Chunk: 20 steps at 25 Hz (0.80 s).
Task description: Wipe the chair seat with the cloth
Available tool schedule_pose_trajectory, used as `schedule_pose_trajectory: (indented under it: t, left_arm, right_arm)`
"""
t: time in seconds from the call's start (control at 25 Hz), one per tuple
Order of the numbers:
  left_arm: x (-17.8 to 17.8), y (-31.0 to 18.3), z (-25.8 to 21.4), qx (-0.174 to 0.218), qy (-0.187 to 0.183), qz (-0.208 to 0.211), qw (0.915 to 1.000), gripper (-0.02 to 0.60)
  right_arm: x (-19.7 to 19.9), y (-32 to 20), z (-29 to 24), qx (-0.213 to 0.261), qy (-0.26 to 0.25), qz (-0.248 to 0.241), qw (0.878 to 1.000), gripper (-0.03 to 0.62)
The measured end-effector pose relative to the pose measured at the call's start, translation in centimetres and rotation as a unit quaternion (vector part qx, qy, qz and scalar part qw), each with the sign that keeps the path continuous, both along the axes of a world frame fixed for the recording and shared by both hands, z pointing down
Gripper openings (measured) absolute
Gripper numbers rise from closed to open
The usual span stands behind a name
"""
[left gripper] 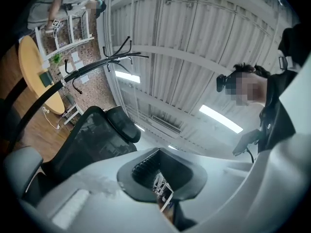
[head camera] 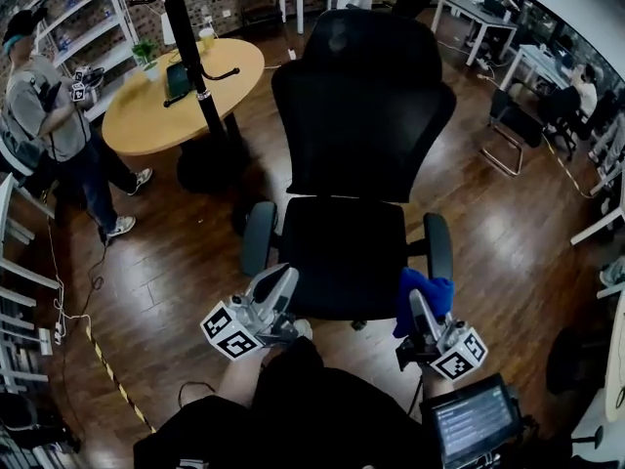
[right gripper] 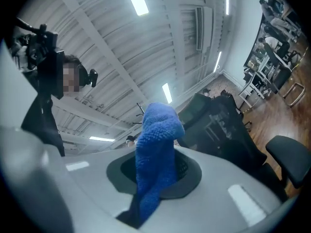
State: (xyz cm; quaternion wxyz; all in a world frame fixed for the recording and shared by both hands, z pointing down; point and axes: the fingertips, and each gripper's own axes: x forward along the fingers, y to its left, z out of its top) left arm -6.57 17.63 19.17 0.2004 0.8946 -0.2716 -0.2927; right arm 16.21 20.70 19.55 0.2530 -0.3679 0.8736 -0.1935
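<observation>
Where the head view looks down, 1 black office chair (head camera: pixel 361 115) stands ahead of 2 hand-held grippers, its mesh back tall and shield-shaped, its chair seat (head camera: pixel 342 252) a flat, dark, rounded square flanked by 2 padded armrests (head camera: pixel 258 237). The left gripper (head camera: pixel 278 286) sits at the seat's front left corner, just behind the nearer armrest, its pale jaws drawn together to a point. The right gripper (head camera: pixel 422 311) sits at the seat's front right corner with 1 blue cloth (head camera: pixel 422 291) bunched over its tips, touching or just above the seat edge. Far ahead and left of the left gripper are 1 round wooden table (head camera: pixel 146 106), 1 black coat stand (head camera: pixel 190 37) and 1 standing person (head camera: pixel 54 115). In the left gripper view, the left gripper (left gripper: pixel 163 178) shows smooth white jaws with dark ribbed pads closed to a thin slit with nothing clamped; the chair (left gripper: pixel 97 140) rises to the left of them. In the right gripper view, the right gripper (right gripper: pixel 155 174) is clamped on the cloth (right gripper: pixel 155 154), a nubbly, looped fabric whose long axis runs along the jaws, its free end pointing out past the tips and folding over, while the chair (right gripper: pixel 218 125) lies to the right of them.
</observation>
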Motion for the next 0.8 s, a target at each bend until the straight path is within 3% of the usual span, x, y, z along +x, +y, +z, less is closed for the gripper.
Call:
schedule_pose_trajectory:
  t: [0.24, 0.48, 0.68, 0.8]
  left_arm:
    - [-1.3, -8.3, -0.8, -0.004, -0.004, 0.034, 0.9994, -0.009]
    - [-1.9, -11.8, -0.5, -0.034, 0.011, 0.018, 0.9992, -0.009]
    - [-1.9, -14.2, 1.5, -0.058, -0.001, -0.009, 0.9983, -0.009]
    - [-2.7, -16.0, 4.5, -0.086, 0.000, -0.029, 0.9958, -0.009]
  right_arm:
    - [-1.9, -7.2, -1.3, -0.008, 0.018, 0.033, 0.999, 0.048]
    - [-2.3, -11.1, -0.3, -0.037, 0.041, 0.037, 0.998, 0.048]
    - [-4.8, -17.8, 4.7, -0.071, 0.079, 0.009, 0.994, 0.048]
    - [-6.9, -23.4, 10.9, -0.111, 0.113, -0.015, 0.987, 0.048]
